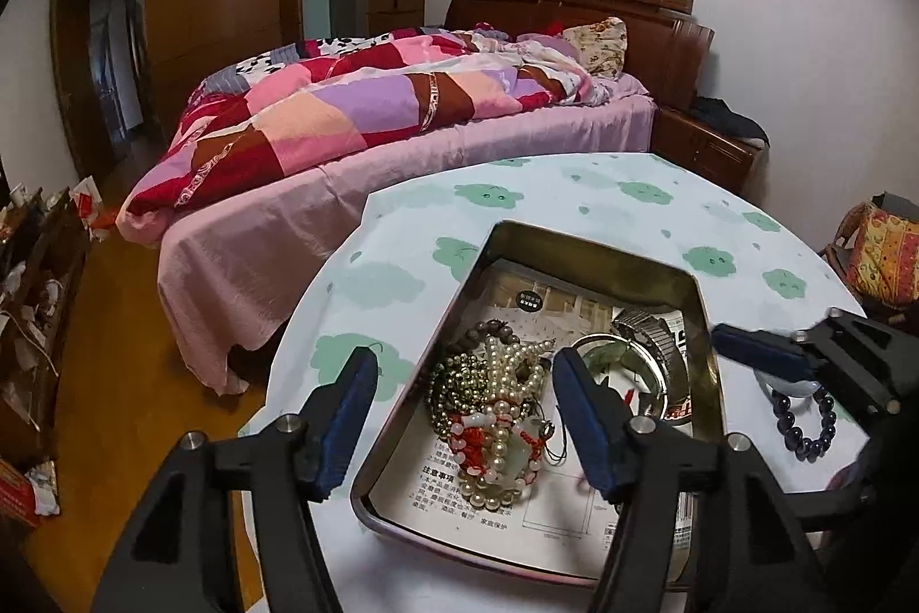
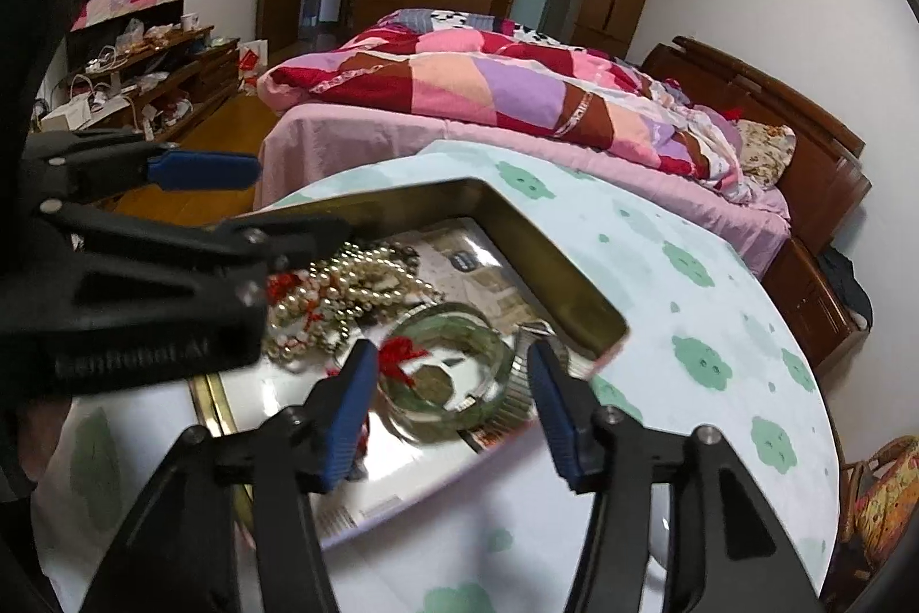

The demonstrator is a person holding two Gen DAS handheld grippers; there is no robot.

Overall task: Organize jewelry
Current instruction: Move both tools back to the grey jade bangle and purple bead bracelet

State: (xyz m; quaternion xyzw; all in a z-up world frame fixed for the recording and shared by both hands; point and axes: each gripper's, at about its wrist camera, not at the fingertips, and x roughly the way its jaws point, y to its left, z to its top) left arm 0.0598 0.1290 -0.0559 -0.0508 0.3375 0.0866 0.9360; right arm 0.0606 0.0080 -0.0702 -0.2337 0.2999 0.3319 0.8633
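**Both grippers spread above the jewelry tin**

Left wrist view: the left gripper [image 1: 462, 417] hangs over a metal tin [image 1: 705, 326] that sits on a round table [image 1: 574, 193] covered in a pale cloth with green cloud shapes. Its 2 blue-padded fingers [image 1: 347, 417] stand well apart with nothing pressed between them. Below the gap, inside the tin, lies a tangled heap of bead strands [image 1: 494, 417]: pearl-coloured beads, dark green-gold beads, brown wooden beads at the far end, and red-and-white pieces with a pale green pendant. To the right in the tin rest a green bangle [image 1: 617, 354] and a metal watch band [image 1: 646, 326], on printed paper that lines the bottom. The right gripper [image 1: 769, 354] comes in from the right edge, over the tin's right rim. Just under it, outside the tin on the cloth, lies a dark purple bead bracelet [image 1: 804, 426]. Behind the table stands a bed [image 1: 402, 142] with a patchwork quilt.

Right wrist view: the right gripper [image 2: 454, 400] also has its 2 fingers [image 2: 554, 406] parted, gripping nothing. Between them, lower down, the green bangle [image 2: 459, 326] with a red tassel and the watch band [image 2: 525, 371] lie in the tin [image 2: 563, 257]. The bead heap [image 2: 344, 291] sits further left. The left gripper [image 2: 230, 205] reaches in from the left, its jaws apart, 1 finger above the heap and 1 outside the tin.
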